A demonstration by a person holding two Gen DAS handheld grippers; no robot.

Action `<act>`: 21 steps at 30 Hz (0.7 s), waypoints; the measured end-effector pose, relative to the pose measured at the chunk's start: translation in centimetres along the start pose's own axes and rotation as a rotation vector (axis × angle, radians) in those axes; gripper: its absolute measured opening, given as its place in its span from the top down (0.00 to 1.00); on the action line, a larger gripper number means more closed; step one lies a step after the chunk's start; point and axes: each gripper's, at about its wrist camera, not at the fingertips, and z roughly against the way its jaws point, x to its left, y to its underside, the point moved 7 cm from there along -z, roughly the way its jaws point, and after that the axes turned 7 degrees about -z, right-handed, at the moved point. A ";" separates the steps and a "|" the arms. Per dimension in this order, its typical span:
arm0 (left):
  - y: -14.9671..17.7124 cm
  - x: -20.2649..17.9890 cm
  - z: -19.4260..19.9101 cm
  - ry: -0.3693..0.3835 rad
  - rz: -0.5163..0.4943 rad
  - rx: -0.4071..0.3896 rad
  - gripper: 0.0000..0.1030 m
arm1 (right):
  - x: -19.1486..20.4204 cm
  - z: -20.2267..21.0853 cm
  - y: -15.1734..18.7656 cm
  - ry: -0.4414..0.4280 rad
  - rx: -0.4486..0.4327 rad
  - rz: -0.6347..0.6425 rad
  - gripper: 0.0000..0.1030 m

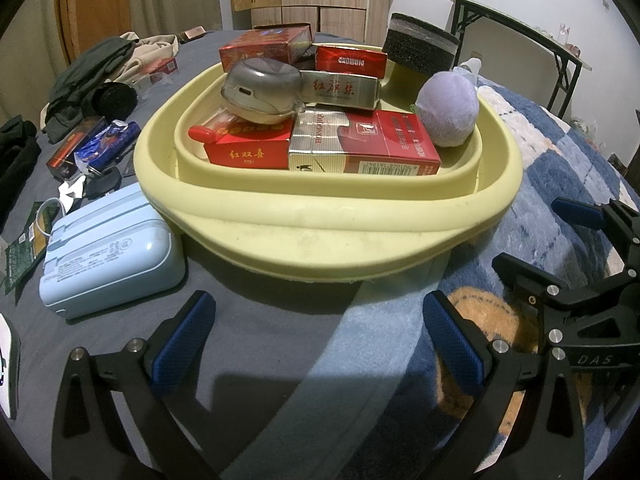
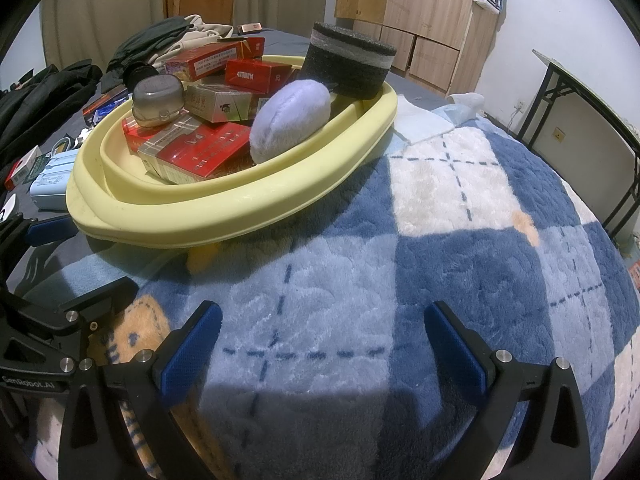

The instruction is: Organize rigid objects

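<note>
— In the left wrist view, what do we see of our tool?
— Our left gripper (image 1: 316, 344) is spread wide and holds nothing, low over the grey sheet (image 1: 272, 320). The yellow basin (image 1: 320, 236) ahead holds the cigarette packs (image 1: 364, 144), a grey case (image 1: 262, 90) and a purple plush ball (image 1: 448, 108).
— And the right wrist view?
— Our right gripper (image 2: 322, 344) is also released, empty, above the checked blanket (image 2: 460, 240). The basin's (image 2: 224, 220) far packs are partly hidden; a dark foam block (image 2: 348, 64) sits at its far rim.

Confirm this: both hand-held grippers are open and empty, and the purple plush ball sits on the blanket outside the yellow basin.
Wrong on one point. The purple plush ball lies inside the yellow basin, as the left wrist view shows. Both the left hand-held gripper and right hand-held gripper are open and empty.
</note>
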 end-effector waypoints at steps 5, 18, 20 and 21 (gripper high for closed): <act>0.1 0.0 0.1 0.002 0.002 0.000 0.00 | 0.0 0.0 0.0 0.001 0.000 0.000 0.00; 0.2 -0.1 0.2 0.005 0.004 0.001 0.00 | 0.0 0.0 0.0 0.000 0.000 0.000 0.00; 0.2 -0.1 0.2 0.004 0.004 0.001 0.00 | 0.0 0.0 0.0 0.000 0.000 0.000 0.00; 0.2 -0.1 0.1 0.005 0.004 0.001 0.00 | 0.0 0.0 0.0 0.000 0.000 0.000 0.00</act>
